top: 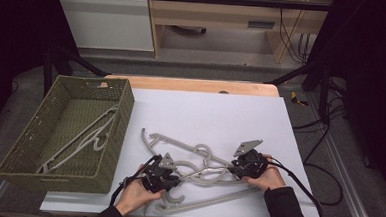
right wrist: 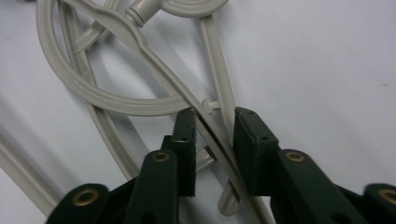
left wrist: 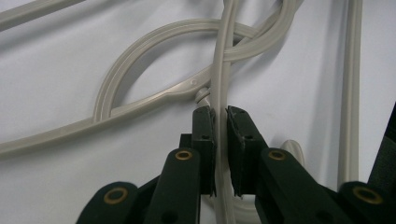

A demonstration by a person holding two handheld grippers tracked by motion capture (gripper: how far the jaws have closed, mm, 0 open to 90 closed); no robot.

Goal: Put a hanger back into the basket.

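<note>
1. A tangle of grey plastic clothes hangers [top: 198,164] lies on the white table top [top: 205,114], toward its near edge and between the person's two hands.
2. The left gripper [top: 177,177] sits at the near left of the pile, held in the left hand [top: 139,196]. In the left gripper view its two black jaws stand almost together, clamped on a thin grey hanger bar [left wrist: 222,93] that runs straight up between the pads.
3. In that same view a curved hanger hook [left wrist: 140,60] loops to the left of the clamped bar and crosses it farther up.
4. The right gripper [top: 234,166] sits at the near right of the pile, held in the right hand [top: 267,178]. In the right gripper view its jaws stand a little apart with a slanted hanger arm [right wrist: 187,100] passing between them; it looks pressed against the left pad, but whether the grip is tight I cannot tell.
5. A second, lighter rod [right wrist: 219,74] runs just beside that arm, near the right pad.
6. A green woven basket [top: 39,130] stands at the left of the table, well apart from the pile, with one more grey hanger [top: 87,135] lying slantwise inside it.
</note>
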